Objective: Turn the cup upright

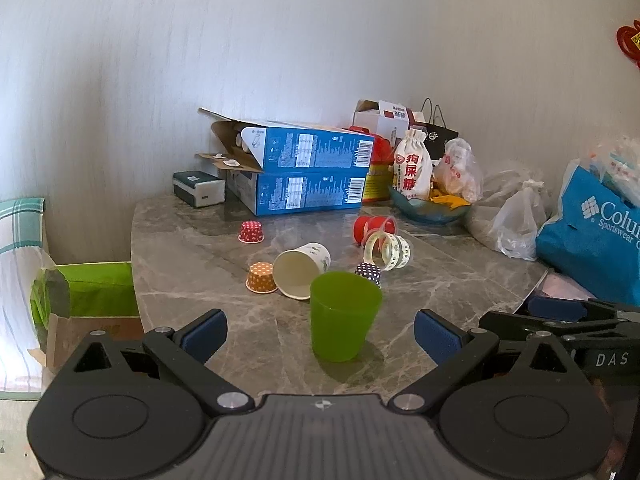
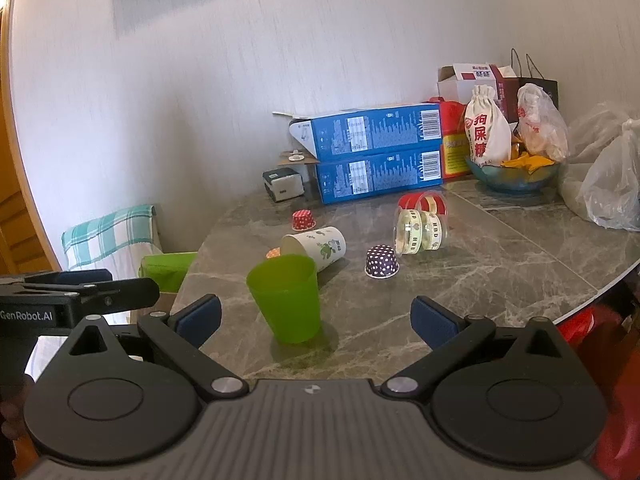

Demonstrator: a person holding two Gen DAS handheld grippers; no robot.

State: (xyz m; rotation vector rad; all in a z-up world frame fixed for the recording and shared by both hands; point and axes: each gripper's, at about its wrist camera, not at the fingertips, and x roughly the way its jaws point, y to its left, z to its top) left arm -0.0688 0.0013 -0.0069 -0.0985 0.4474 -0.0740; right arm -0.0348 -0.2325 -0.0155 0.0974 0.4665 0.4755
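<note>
A green plastic cup (image 1: 343, 316) stands upright on the marble table (image 1: 192, 272), mouth up; it also shows in the right wrist view (image 2: 286, 300). Behind it a white paper cup (image 1: 302, 268) lies on its side, mouth toward me, also seen from the right (image 2: 316, 248). A clear cup (image 1: 388, 250) with patterned bands and a red-lidded clear cup (image 1: 370, 229) lie on their sides farther back. My left gripper (image 1: 320, 332) is open, with the green cup between its fingers but apart from them. My right gripper (image 2: 316, 320) is open and empty, just right of the green cup.
Small dotted baking cups sit upside down: orange (image 1: 262, 277), red (image 1: 251, 232), dark purple (image 2: 382, 261). Blue boxes (image 1: 308, 176), a bowl with bags (image 1: 430, 208), plastic bags (image 1: 516, 224) and a blue Columbia bag (image 1: 592, 236) crowd the back and right. Table edge at left, green box (image 1: 96, 288) below.
</note>
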